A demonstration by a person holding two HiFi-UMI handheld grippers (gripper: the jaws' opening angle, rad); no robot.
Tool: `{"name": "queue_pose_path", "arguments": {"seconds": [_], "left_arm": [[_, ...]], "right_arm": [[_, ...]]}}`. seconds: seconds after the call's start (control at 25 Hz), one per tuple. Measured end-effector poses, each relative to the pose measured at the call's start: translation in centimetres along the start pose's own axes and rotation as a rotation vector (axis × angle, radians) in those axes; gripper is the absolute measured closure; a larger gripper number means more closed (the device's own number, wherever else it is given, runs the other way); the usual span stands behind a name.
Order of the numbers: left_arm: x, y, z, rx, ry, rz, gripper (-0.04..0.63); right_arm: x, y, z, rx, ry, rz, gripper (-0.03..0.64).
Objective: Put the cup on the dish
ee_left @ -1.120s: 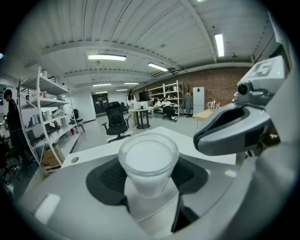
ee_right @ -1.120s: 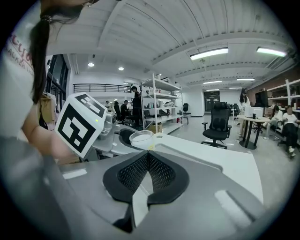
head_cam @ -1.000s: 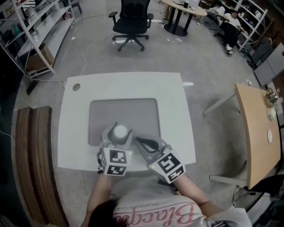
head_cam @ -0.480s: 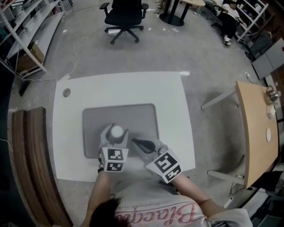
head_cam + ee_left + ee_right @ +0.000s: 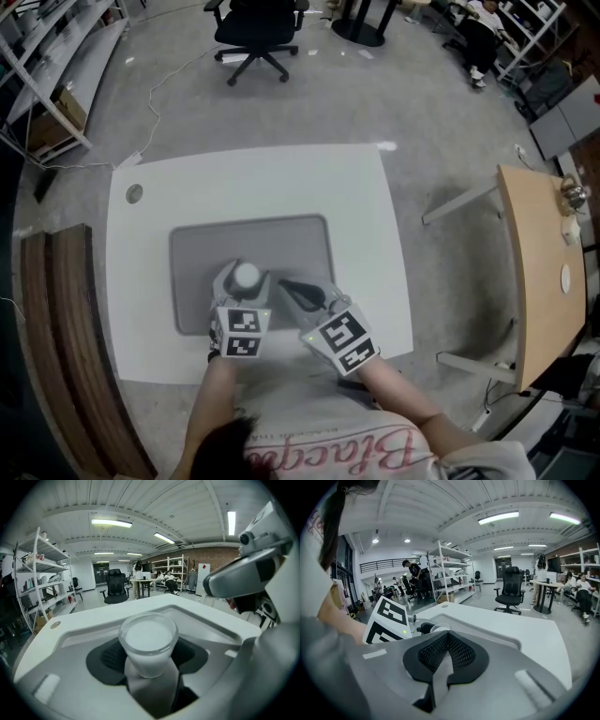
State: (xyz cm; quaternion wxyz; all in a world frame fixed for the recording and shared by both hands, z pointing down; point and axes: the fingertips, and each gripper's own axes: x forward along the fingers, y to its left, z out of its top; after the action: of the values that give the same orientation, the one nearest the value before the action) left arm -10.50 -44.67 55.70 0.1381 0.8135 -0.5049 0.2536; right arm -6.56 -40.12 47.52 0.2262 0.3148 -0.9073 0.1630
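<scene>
A white cup [image 5: 247,274] sits between the jaws of my left gripper [image 5: 245,282], over the near left part of the grey dish [image 5: 272,239], a shallow rectangular tray on the white table [image 5: 187,178]. In the left gripper view the cup [image 5: 148,641] stands upright with the black pads [image 5: 108,653] closed against its sides. Whether its base rests on the dish is hidden. My right gripper [image 5: 292,290] lies just right of the cup, over the dish's near edge. It is shut with nothing in it, its pads [image 5: 436,652] meeting.
A round grommet [image 5: 134,193] marks the table's far left corner. A wooden bench [image 5: 66,356] runs along the left, a wooden table [image 5: 544,272] stands at the right, and an office chair [image 5: 251,23] and shelves [image 5: 47,56] lie beyond.
The head view has shifted, so the table sits differently in the frame. Both grippers and the cup keep nearly the same place over the dish.
</scene>
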Motion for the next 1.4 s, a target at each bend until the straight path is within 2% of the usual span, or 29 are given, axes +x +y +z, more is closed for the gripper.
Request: {"name": "queue_pose_path", "arguments": {"seconds": [0.2, 0.36, 0.48, 0.56, 0.84, 0.92, 0.96, 1.08, 1.32, 1.4], "left_arm": [[0.7, -0.2, -0.6, 0.025, 0.016, -0.04, 0.337], [0.7, -0.2, -1.1, 0.025, 0.037, -0.022, 0.334], [0.4, -0.2, -0.7, 0.026, 0.046, -0.012, 0.277], [0.0, 0.0, -0.9, 0.017, 0.045, -0.005, 0.276], [-2.9, 0.7, 0.3, -0.028, -0.016, 0.028, 0.279], [-4.0, 0.6, 0.6, -0.042, -0.037, 0.02, 0.315], [-4.6, 0.6, 0.8, -0.048, -0.052, 0.023, 0.368], [-6.6, 0.7, 1.4, -0.06, -0.104, 0.052, 0.595], [-8.9, -0.6, 1.5, -0.051, -0.14, 0.051, 0.595], [-9.8, -0.9, 1.8, -0.086, -0.155, 0.046, 0.595]], "right_arm": [[0.1, 0.5, -0.3, 0.0, 0.009, -0.001, 0.615], [0.0, 0.9, -0.1, -0.006, 0.002, -0.004, 0.615], [-0.3, 1.0, 0.1, -0.017, -0.007, -0.01, 0.615], [-0.5, 1.1, 0.2, -0.026, -0.011, -0.017, 0.615], [-0.9, 2.0, 0.3, -0.061, -0.026, -0.023, 0.617], [-1.1, 2.6, 0.5, -0.081, -0.033, -0.021, 0.617], [-1.2, 2.9, 0.6, -0.089, -0.036, -0.023, 0.617], [-1.5, 3.8, 0.4, -0.102, -0.042, -0.024, 0.617], [-2.8, 4.8, -0.4, -0.107, -0.065, -0.042, 0.617], [-3.2, 5.1, -0.5, -0.109, -0.079, -0.049, 0.617]]}}
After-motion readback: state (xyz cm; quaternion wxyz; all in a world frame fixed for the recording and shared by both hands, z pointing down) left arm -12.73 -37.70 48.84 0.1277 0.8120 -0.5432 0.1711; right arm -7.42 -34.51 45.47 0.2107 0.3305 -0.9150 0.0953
